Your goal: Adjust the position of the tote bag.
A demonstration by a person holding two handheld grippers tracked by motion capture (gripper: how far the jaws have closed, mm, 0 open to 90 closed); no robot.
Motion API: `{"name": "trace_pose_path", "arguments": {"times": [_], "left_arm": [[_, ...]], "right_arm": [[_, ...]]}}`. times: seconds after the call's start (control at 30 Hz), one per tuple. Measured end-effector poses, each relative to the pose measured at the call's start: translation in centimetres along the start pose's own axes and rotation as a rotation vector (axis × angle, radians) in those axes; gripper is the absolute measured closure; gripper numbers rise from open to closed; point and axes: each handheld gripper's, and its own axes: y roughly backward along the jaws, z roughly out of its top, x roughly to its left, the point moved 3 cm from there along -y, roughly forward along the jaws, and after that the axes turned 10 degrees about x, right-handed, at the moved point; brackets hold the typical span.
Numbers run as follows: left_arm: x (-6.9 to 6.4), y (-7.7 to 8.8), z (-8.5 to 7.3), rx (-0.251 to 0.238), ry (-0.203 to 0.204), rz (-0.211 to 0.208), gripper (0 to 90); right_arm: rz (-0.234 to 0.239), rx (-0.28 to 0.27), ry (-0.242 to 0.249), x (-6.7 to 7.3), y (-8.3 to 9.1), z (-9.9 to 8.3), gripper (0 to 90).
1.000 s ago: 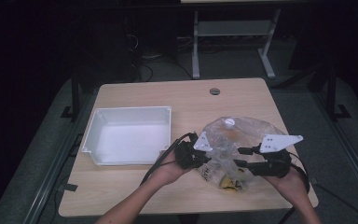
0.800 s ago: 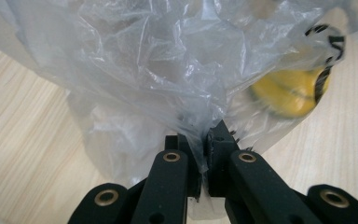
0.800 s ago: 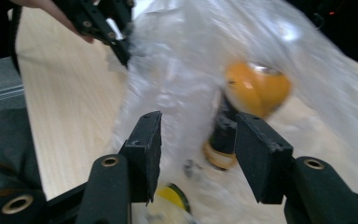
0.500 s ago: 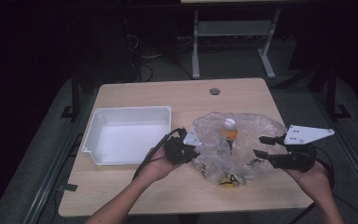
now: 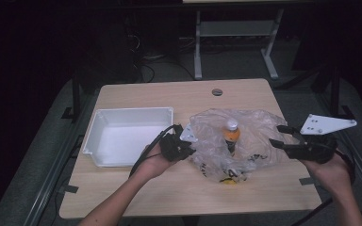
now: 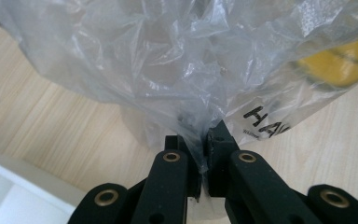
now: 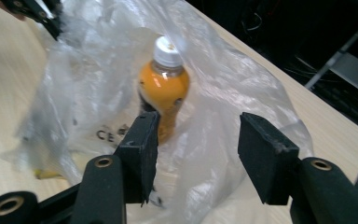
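The clear plastic bag on the table is pinched by the left gripper. The right gripper is held wide open beside it. The orange drink bottle inside probably gets grabbed next.

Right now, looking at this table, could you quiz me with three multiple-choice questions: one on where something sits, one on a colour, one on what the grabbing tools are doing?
1. Where is the white bin?
A. Left of the plastic bag
B. Right of it
C. Inside it

2. What colour is the drink in the bottle?
A. Green
B. Orange
C. Clear

3. What is the left gripper doing?
A. Hanging open
B. Clamping the bottle cap
C. Pinching the bag

Answers: 1 A, the bin lies at the table's left; 2 B, orange shows under the white cap; 3 C, plastic is caught between its fingers, while the right gripper is open.
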Motion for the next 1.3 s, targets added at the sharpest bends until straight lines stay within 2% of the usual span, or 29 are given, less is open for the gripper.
{"name": "trace_pose_path", "arguments": {"times": [0.03,0.2,0.23,0.27,0.33,0.37,0.4,0.47,0.57,0.73,0.83,0.9,1.03,1.3], "left_arm": [[0.0,0.0,0.0,0.000,0.000,0.000,87.6],[0.7,-0.3,-0.1,0.012,0.018,0.012,87.7],[0.9,-0.3,-0.2,0.016,0.020,0.015,87.7],[1.1,-0.4,-0.2,0.019,0.031,0.018,87.7],[1.2,-0.5,-0.2,0.013,0.038,0.020,87.7],[1.5,-0.6,-0.1,0.025,0.042,0.023,87.7],[1.7,-0.7,0.0,0.028,0.046,0.026,87.7],[1.9,-0.9,0.2,0.031,0.054,0.031,87.7],[2.3,-1.5,0.6,0.055,0.058,0.031,87.7],[2.6,-2.9,0.7,0.104,0.086,0.025,87.7],[2.5,-3.8,0.7,0.138,0.084,0.026,87.7],[2.3,-4.2,0.8,0.142,0.095,0.019,87.7],[1.8,-4.9,0.9,0.154,0.088,0.009,87.7],[1.0,-5.8,0.7,0.161,0.077,-0.008,87.7]], "right_arm": [[0.000,0.000,0.000,0.0,0.0,0.0,45.6],[0.009,0.063,-0.009,-1.8,-2.5,0.3,43.6],[0.009,0.063,-0.009,-1.8,-2.5,0.3,43.6],[0.008,0.089,-0.012,-2.3,-3.5,0.3,47.4],[0.009,0.107,-0.018,-2.6,-4.5,0.2,58.7],[0.009,0.107,-0.018,-2.6,-4.5,0.2,58.7],[0.002,0.132,-0.015,-2.7,-5.3,0.2,70.1],[-0.003,0.152,-0.007,-2.9,-6.0,0.0,78.7],[0.007,0.164,-0.024,-3.4,-6.9,-0.4,87.3],[0.038,0.174,-0.064,-3.6,-7.8,-1.8,88.9],[0.056,0.193,-0.069,-3.5,-8.4,-2.8,88.9],[0.067,0.210,-0.077,-3.3,-8.8,-3.6,88.9],[0.091,0.222,-0.088,-3.2,-9.3,-5.0,88.9],[0.135,0.214,-0.127,-2.9,-9.6,-7.2,88.9]]}}
